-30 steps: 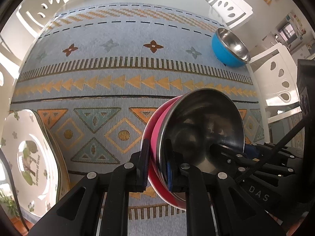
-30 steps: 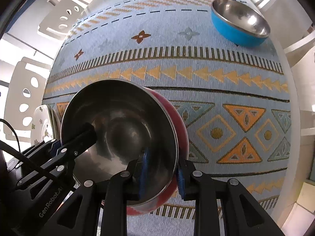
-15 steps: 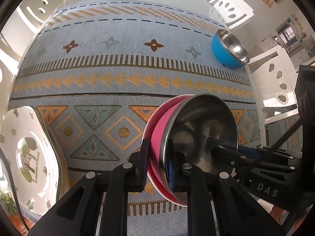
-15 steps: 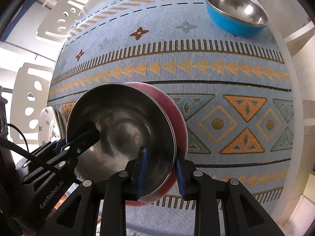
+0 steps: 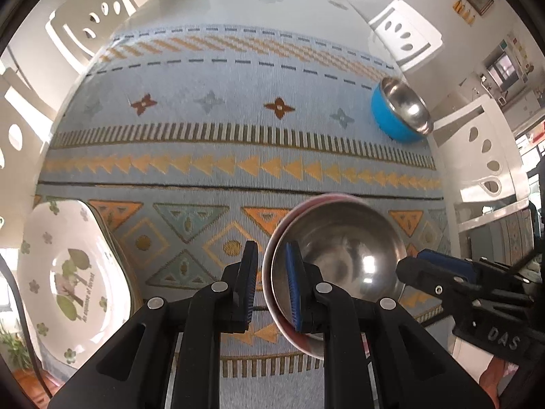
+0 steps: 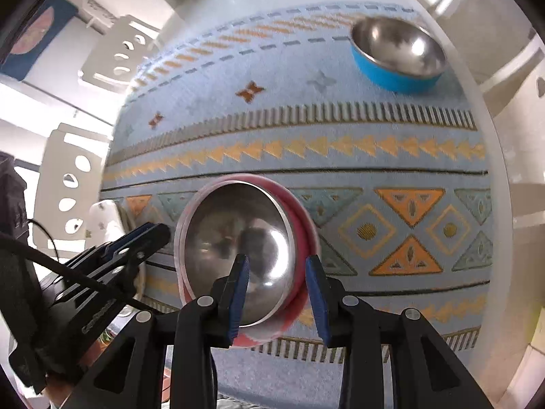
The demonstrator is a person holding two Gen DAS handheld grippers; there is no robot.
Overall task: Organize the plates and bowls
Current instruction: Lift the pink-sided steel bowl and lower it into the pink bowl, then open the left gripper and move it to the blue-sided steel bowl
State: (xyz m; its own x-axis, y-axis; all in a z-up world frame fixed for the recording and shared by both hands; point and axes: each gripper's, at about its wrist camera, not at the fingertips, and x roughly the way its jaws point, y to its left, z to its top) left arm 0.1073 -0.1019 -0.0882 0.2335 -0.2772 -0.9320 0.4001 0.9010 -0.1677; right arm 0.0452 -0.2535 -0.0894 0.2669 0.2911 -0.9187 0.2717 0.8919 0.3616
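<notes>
Patterned cloth covers the worktop. The floral plate sits well left of the pink bowl, and the blue bowl lies far behind it, toward the right edge. The pink steel-lined bowl is now lower and smaller in both wrist views than a second ago. It looks set down on the cloth, though blur hides the contact.

Left hand-held gripper: jaws only narrowly apart and straddling the rim. The outer pad is now clear of the pink wall it clamped a second ago, so the pinch looks let go.

Right hand-held gripper: jaws have just been opening and are now spread, with the near rim between them and a gap on both sides.

Judgement: the pink bowl is placed and both grips are off. Nesting it with the blue bowl is probably still to do.
</notes>
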